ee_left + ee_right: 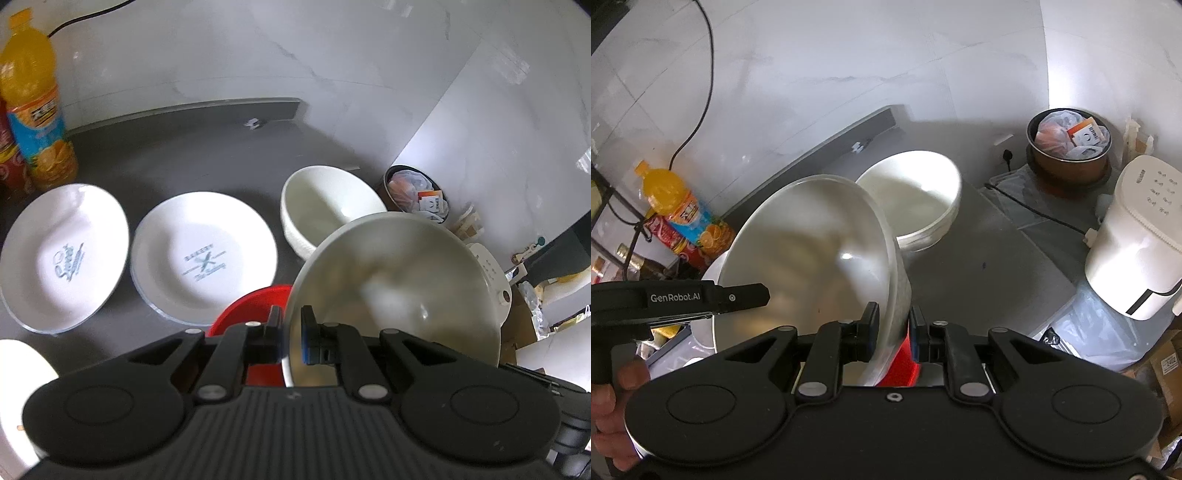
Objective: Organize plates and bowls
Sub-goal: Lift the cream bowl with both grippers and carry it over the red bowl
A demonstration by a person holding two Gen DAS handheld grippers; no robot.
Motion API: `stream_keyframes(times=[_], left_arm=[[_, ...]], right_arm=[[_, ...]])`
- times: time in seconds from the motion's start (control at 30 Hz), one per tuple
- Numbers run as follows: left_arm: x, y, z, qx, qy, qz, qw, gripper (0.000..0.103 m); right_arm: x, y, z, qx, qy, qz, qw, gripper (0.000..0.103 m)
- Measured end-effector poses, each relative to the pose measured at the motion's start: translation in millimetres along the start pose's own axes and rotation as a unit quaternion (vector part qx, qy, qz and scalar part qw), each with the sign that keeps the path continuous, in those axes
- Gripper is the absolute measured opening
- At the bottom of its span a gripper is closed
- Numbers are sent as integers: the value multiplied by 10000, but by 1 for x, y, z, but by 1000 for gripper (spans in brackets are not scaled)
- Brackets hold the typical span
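Bowls and plates are spread over my dark counter (177,155), and I have one grey-white bowl (399,288) lifted and tilted, each gripper pinching its rim. My left gripper (291,332) is nearly closed on the rim's thin edge, one finger inside and one outside; my right gripper (892,332) clamps the opposite wall the same way. I judge two grips are used because the bowl is wide and smooth, and a single pinch could let it swing. A red bowl (255,306) sits just below it, partly hidden. Behind stands a white bowl stack (325,206), probably where this one nests, so I hold it angled toward that opening. Two printed plates (203,254) lie side by side to the left, near an orange drink bottle (33,103). A white appliance (1134,236) stands well apart on the right.
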State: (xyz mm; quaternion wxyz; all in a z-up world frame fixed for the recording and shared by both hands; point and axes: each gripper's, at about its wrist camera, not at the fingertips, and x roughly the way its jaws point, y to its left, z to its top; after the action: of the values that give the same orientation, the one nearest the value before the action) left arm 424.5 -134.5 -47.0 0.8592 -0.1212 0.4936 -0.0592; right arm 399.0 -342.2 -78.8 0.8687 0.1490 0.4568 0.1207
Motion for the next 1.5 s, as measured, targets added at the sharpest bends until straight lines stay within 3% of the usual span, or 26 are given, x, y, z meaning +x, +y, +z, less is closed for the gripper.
stream_keyframes(times=[0.8,1.0,1.5], left_arm=[[-5,75,-32,-848,286,189,9958,8],[6,77,-34,-875,350,370,9949,9],[28,62,-37,-955,611,284,9931,9]], right_arm=[[29,48,-27,-381,321,34,9988,17],[45,51,-28,-483,400,-77,9980,17],[55,30,-23,-491,554,-181,9971,17]])
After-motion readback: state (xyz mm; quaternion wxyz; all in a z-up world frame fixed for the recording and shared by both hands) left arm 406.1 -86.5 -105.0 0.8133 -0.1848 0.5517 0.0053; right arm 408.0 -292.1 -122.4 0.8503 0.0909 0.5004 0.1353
